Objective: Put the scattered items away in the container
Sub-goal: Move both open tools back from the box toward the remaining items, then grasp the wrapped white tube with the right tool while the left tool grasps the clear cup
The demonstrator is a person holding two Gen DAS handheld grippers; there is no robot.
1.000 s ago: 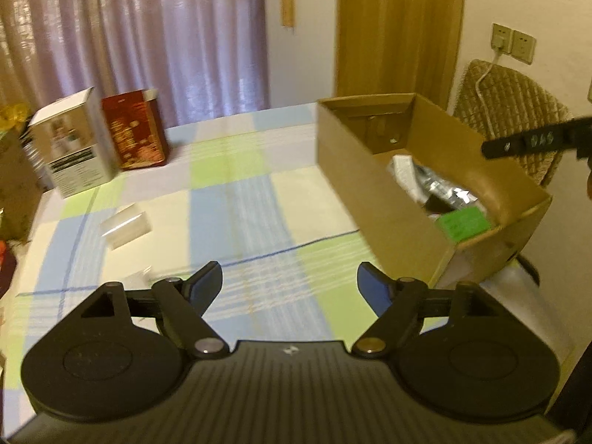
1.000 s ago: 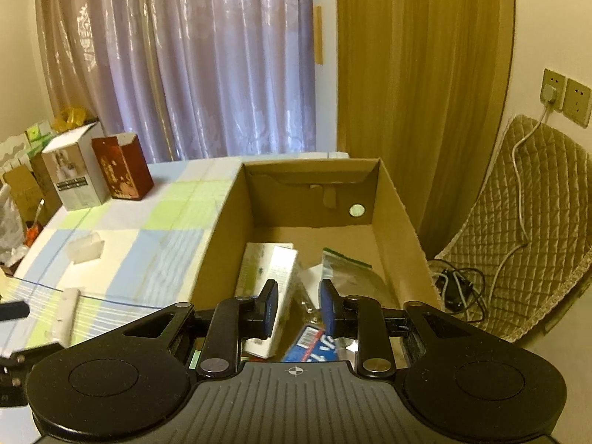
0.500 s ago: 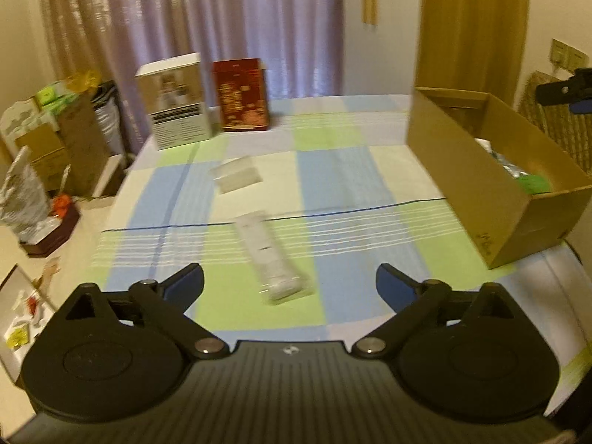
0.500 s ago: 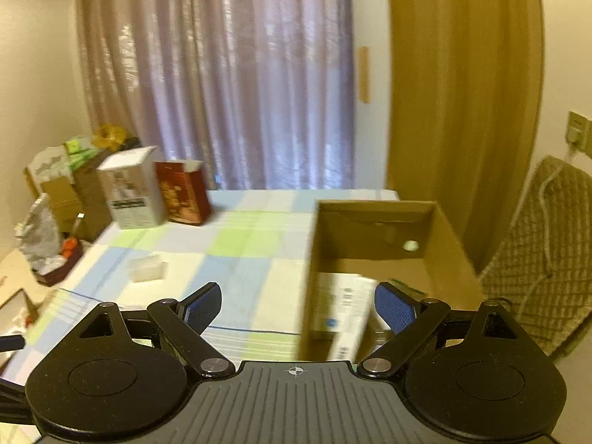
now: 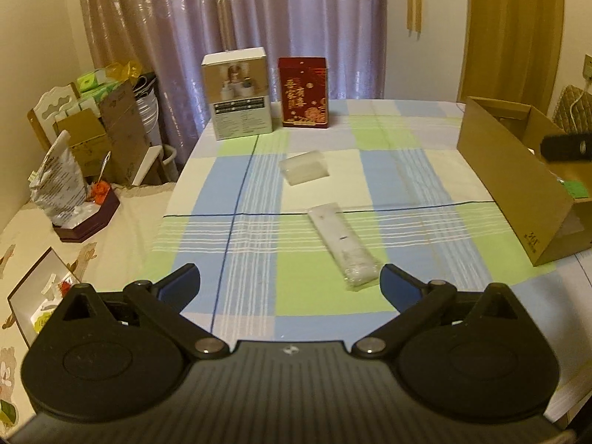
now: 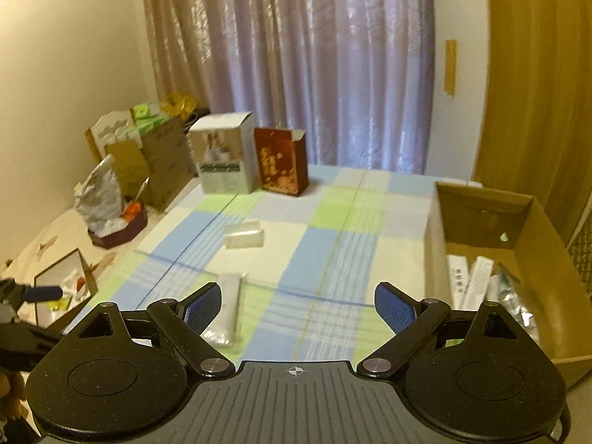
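While both of my tools hang above the checked cloth on the tabletop (image 5: 425, 170), neither one grips anything. My left tool (image 5: 288, 284) has its blue-padded fingers (image 5: 397, 285) spread wide, and a long white packet in clear wrap (image 5: 342, 244) lies on the cloth just ahead of it, its near end close beside the right-hand finger but not touching. Farther back, a small clear plastic packet (image 5: 304, 167) rests flat on a pale square, apart from the long one. My right tool (image 6: 298, 305) is likewise spread wide and empty; from its camera the long white packet (image 6: 227, 305) shows partly behind the left-hand finger. On the right side of the tabletop stands the open cardboard box (image 6: 532, 236), and inside it I can see several white packets (image 6: 471, 281) and something silvery, too blurred to name. At the far edge, a white carton (image 5: 238, 92) and a red carton (image 5: 304, 91) stand upright side by side before the curtain (image 5: 236, 18).
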